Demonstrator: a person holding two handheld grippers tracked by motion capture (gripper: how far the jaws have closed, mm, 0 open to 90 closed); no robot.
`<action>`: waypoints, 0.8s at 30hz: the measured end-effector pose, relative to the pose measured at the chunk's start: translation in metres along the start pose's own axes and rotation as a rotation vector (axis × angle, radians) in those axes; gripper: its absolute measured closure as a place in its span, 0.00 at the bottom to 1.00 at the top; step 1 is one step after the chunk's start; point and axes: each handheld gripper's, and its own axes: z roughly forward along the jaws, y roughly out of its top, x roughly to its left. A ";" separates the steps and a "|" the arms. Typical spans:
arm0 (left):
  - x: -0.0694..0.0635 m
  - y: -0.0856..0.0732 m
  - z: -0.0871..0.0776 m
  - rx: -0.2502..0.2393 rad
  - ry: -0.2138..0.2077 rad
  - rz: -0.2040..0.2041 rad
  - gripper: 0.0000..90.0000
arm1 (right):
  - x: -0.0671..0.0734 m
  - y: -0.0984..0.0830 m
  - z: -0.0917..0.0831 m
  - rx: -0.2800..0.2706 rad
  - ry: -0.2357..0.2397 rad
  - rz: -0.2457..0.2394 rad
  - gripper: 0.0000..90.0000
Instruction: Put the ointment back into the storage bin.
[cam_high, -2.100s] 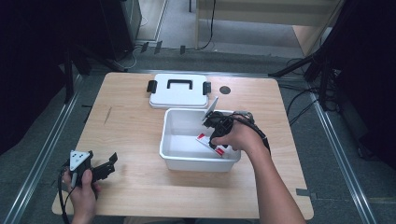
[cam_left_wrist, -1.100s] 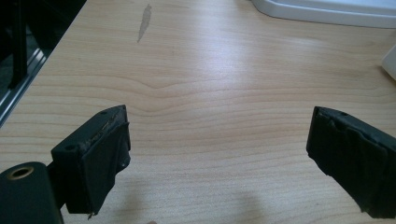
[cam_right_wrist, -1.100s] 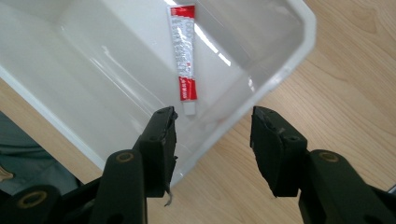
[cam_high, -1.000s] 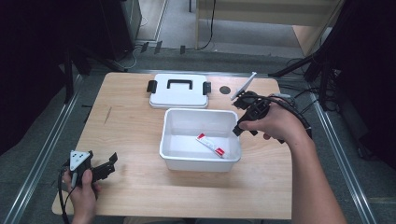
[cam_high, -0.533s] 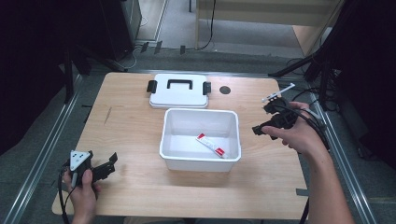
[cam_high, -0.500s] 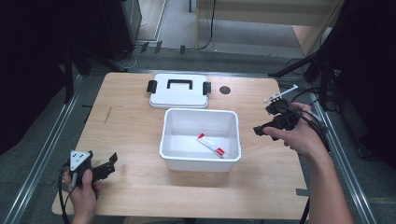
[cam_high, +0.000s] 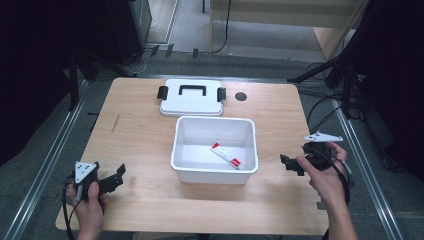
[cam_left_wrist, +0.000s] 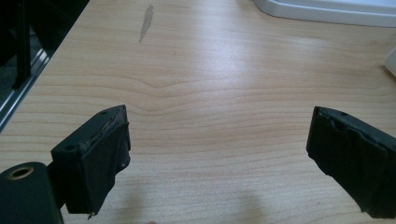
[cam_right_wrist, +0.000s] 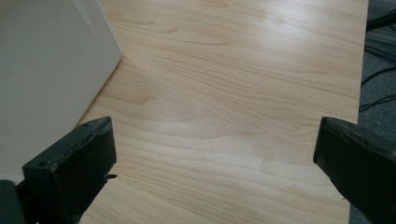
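A white bin (cam_high: 215, 120) stands mid-table with a red-and-white tube (cam_high: 225, 156) lying flat on its floor. Its white lid (cam_high: 192, 97), with a black handle and clips, lies behind it. My right gripper (cam_high: 287, 164) hovers low over the wood just right of the bin, whose wall (cam_right_wrist: 46, 70) shows beside the left jaw. Its jaws (cam_right_wrist: 215, 140) have just been opening and stand wide with only bare table between them. My left gripper (cam_high: 117, 175) rests near the front left corner, open (cam_left_wrist: 219, 140) and empty.
A dark round hole (cam_high: 241, 96) sits in the wooden table (cam_high: 140, 145) right of the lid. A grey streak (cam_left_wrist: 147, 21) marks the wood at the left. The table's right edge (cam_right_wrist: 362, 70) runs close to my right gripper, with cables on the floor beyond.
The right gripper left the bin, swung right and toward the near edge, and sank to the table with jaws spread. The tube stayed in the bin. The left gripper kept still.
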 end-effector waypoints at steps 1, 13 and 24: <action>0.000 0.000 0.000 -0.003 0.000 -0.006 0.08 | 0.000 -0.006 0.000 -0.018 -0.003 0.005 0.00; 0.001 0.000 -0.001 -0.005 -0.001 -0.015 0.08 | -0.007 -0.079 0.005 -0.209 -0.011 0.051 0.00; 0.002 0.000 0.000 -0.002 -0.004 -0.022 0.08 | -0.021 -0.130 -0.011 -0.281 0.007 0.104 0.00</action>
